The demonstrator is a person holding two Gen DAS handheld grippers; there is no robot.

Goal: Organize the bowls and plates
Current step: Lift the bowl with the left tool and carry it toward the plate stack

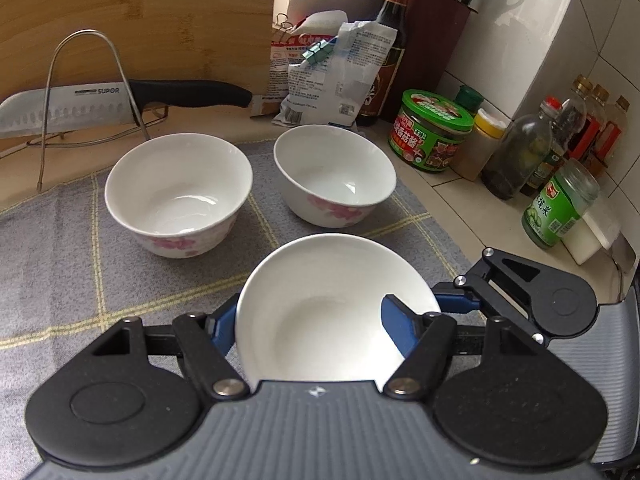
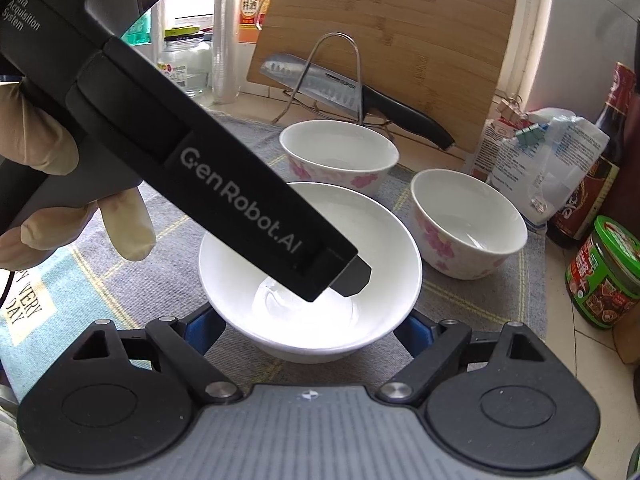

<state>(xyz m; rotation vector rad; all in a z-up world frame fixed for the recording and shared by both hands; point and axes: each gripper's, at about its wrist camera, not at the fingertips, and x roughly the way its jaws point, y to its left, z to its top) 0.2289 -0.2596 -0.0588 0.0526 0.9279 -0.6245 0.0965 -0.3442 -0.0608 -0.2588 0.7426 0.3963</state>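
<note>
My left claw (image 1: 316, 320) grips one plain white bowl (image 1: 320, 304) near the cloth's (image 1: 60, 260) front edge. My right claw (image 2: 308, 328) is released, straddling it. Two flowered bowls (image 1: 178, 192) (image 1: 334, 174) sit at the cloth's far edge.

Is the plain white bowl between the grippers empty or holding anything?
Empty. The plain white bowl shows only bare glossy white inside in both wrist views; the left gripper grips its rim.
</note>
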